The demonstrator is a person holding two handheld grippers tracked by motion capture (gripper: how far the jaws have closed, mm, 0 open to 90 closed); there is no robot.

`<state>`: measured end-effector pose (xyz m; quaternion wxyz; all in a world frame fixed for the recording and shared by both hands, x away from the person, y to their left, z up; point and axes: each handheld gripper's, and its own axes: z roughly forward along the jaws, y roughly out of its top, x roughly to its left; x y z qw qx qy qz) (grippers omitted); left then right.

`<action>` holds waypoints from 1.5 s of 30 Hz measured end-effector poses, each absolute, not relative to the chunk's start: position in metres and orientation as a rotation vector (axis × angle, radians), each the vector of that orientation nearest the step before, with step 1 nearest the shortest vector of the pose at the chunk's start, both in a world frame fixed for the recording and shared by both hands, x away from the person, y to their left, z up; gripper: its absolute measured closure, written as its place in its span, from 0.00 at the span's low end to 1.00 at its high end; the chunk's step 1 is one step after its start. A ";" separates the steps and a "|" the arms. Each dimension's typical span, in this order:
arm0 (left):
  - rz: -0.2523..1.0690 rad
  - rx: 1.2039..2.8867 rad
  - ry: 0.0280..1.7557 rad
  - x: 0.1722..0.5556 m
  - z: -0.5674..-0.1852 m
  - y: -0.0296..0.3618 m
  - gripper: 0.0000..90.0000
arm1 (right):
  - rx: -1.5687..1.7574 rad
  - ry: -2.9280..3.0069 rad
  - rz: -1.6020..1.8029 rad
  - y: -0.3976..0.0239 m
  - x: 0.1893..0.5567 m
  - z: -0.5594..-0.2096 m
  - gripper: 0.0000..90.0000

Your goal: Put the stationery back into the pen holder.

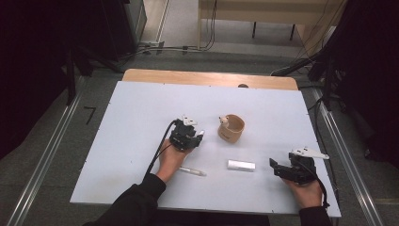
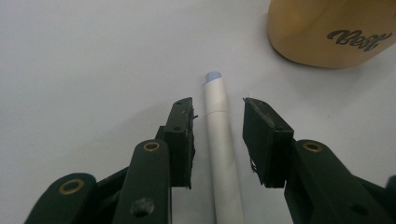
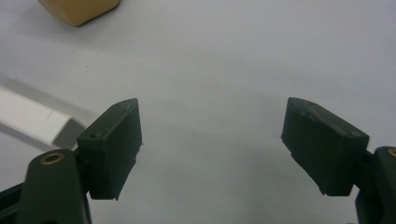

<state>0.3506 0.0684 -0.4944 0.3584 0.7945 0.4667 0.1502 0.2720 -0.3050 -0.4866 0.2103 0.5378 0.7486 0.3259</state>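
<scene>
With the white pen lying on the table between the spread pads of the left gripper, not yet pinched, close squarely across its barrel; the right gripper rests wide open

A tan cup with dark script lettering is standing upright near the middle of the white counter, with something small and pale resting at its rim. A short white block is lying flat nearer the front edge, well apart from the cup. Behind the counter, cables are trailing across the grey floor beneath a wooden desk
</scene>
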 end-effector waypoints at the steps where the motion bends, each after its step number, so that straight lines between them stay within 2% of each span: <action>1: 0.386 2.055 1.203 0.351 -0.495 0.068 0.70 | 1.496 2.081 0.906 -0.305 0.272 -0.487 0.21; 25: 0.460 2.087 1.198 0.348 -0.501 0.062 0.73 | 1.495 2.080 0.906 -0.305 0.272 -0.487 0.21; 35: 0.482 2.105 1.192 0.346 -0.501 0.060 0.83 | 1.496 2.083 0.908 -0.305 0.272 -0.487 0.21; 45: 0.480 2.109 1.180 0.346 -0.501 0.060 0.87 | 1.498 2.082 0.906 -0.304 0.272 -0.487 0.21</action>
